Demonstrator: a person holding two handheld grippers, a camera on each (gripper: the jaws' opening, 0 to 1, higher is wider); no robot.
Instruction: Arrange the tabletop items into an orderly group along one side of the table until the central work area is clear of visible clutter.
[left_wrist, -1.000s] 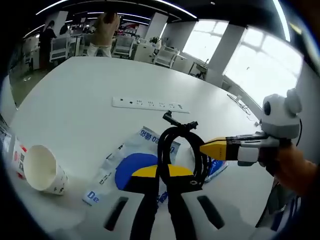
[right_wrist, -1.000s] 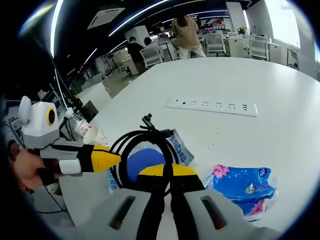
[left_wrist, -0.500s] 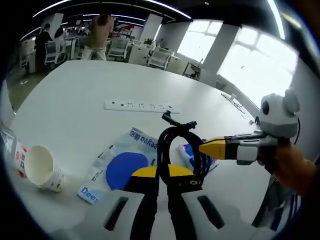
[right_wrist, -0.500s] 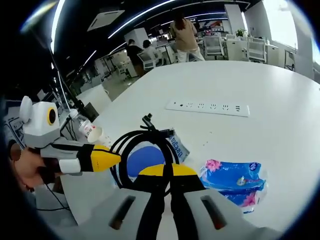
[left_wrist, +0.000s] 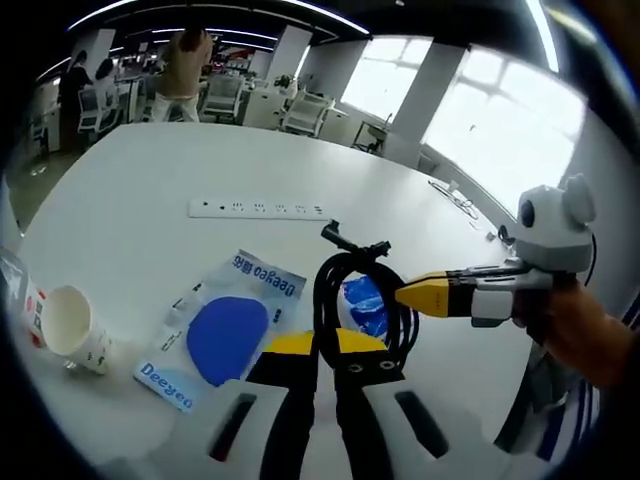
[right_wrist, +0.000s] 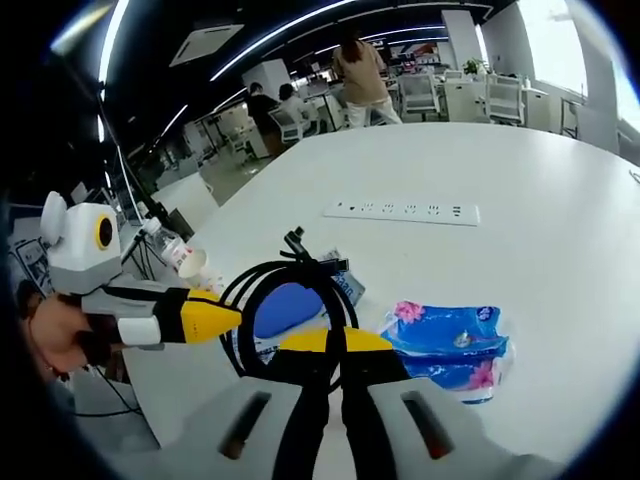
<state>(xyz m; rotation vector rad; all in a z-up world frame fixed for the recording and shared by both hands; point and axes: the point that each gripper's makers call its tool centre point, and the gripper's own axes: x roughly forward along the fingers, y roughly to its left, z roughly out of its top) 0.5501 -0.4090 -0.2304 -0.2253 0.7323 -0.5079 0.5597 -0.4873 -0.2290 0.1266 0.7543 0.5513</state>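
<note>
Left gripper (left_wrist: 322, 345): clamped on the coiled black cable (left_wrist: 362, 300).
Right gripper (right_wrist: 332, 345): clenched on the same cable, opposite side.
White-and-blue flat pouch (left_wrist: 222, 325): beyond, left.
Overturned paper cup (left_wrist: 70, 326): farther left.
White power strip (left_wrist: 258, 209): farthest.

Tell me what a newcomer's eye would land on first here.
First the coiled black cable, held up above the white table with both hand-held grippers, left and right, shut on it. Under it lie a blue-and-white packet and a blue tissue pack; a white power strip lies farther off.
</note>
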